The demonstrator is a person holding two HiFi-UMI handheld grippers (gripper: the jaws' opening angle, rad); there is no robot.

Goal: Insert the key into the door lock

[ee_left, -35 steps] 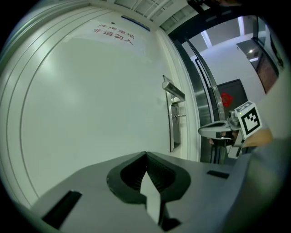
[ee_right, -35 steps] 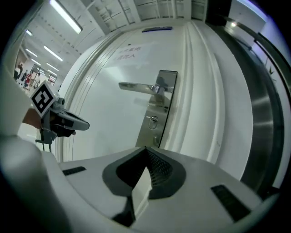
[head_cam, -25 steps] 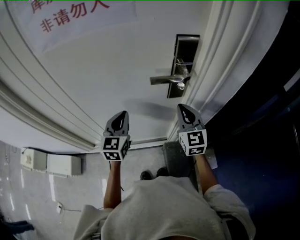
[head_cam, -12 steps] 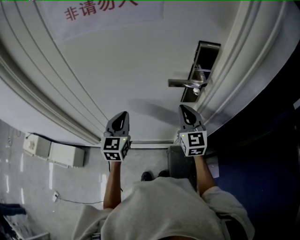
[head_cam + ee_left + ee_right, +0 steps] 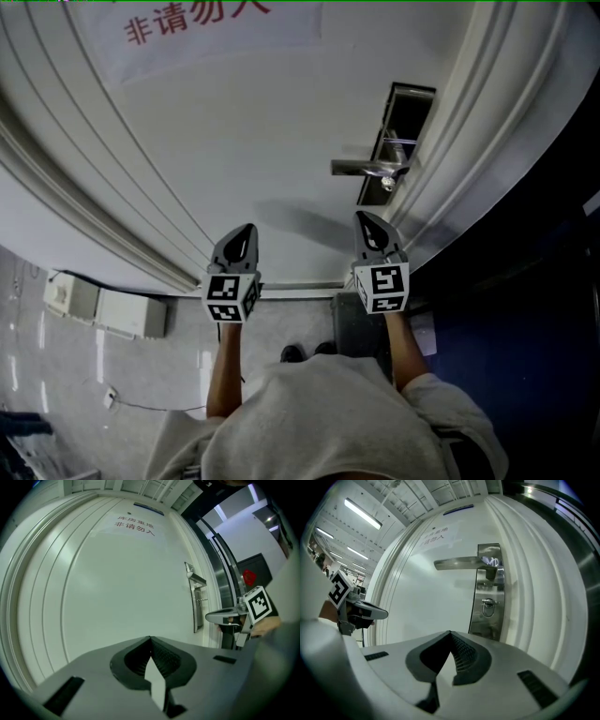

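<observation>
Left tool and right tool side by side, level, jaws together (forearms outstretched)

In the lower left of the head view a glossy light floor is seen. A white box is seen at the foot of the wall, and a thin cable is laid near it. At lower centre a dark mat is laid before the white door, on which a metal lock plate with a lever handle is mounted.

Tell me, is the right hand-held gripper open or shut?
Shut. In the right gripper view, the jaws of the right hand-held gripper meet at their tips, with nothing between them.
</observation>
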